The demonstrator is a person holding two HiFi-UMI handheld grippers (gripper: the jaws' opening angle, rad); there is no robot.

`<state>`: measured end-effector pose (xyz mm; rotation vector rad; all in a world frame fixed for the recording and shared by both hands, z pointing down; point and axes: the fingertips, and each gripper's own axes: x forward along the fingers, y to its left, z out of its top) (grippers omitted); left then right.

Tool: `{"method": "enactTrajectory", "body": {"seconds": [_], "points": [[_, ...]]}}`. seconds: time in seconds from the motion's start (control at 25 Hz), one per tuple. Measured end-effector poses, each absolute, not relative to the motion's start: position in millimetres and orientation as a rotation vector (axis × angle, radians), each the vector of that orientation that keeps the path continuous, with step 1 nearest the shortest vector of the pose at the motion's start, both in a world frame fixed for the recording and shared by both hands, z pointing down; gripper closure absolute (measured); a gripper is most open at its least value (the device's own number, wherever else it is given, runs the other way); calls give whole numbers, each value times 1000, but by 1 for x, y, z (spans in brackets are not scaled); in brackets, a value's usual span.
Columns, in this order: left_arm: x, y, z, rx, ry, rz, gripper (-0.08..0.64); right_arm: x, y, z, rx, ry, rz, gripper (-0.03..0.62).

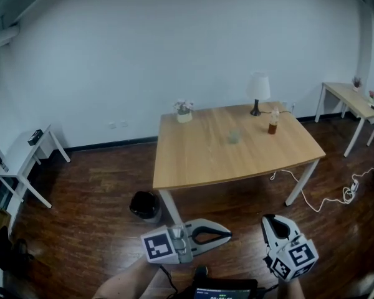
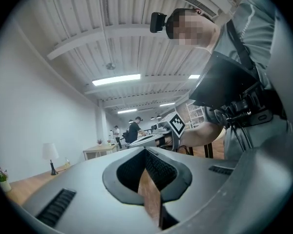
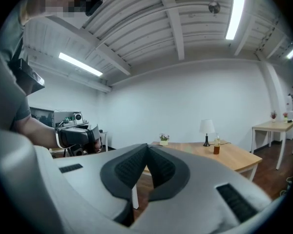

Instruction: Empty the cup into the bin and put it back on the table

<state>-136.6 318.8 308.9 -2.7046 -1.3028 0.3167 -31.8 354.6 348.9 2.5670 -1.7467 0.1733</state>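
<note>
A small translucent cup (image 1: 234,137) stands upright near the middle of the wooden table (image 1: 193,167). A black bin (image 1: 144,205) sits on the floor beside the table's front left leg. Both grippers hang low at the bottom of the head view, well short of the table. My left gripper (image 1: 226,234) (image 2: 145,151) points right, its fingertips together and nothing between them. My right gripper (image 1: 269,219) (image 3: 148,146) points toward the table, its jaws shut and empty. In the right gripper view the table (image 3: 234,157) lies ahead.
On the table's far side stand a white-shaded lamp (image 1: 257,92), a bottle of amber liquid (image 1: 273,123) and a small flower pot (image 1: 184,111). A white side table (image 1: 25,157) is at the left, another table (image 1: 355,101) at the right. A white cable (image 1: 327,198) trails over the floor.
</note>
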Motion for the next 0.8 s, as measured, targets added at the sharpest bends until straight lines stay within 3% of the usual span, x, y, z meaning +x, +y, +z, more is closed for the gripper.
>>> {"method": "enactTrajectory", "body": {"seconds": [0.8], "points": [[44, 149, 302, -2728, -1320, 355, 568, 151, 195, 339, 2598, -1644, 187, 591]]}}
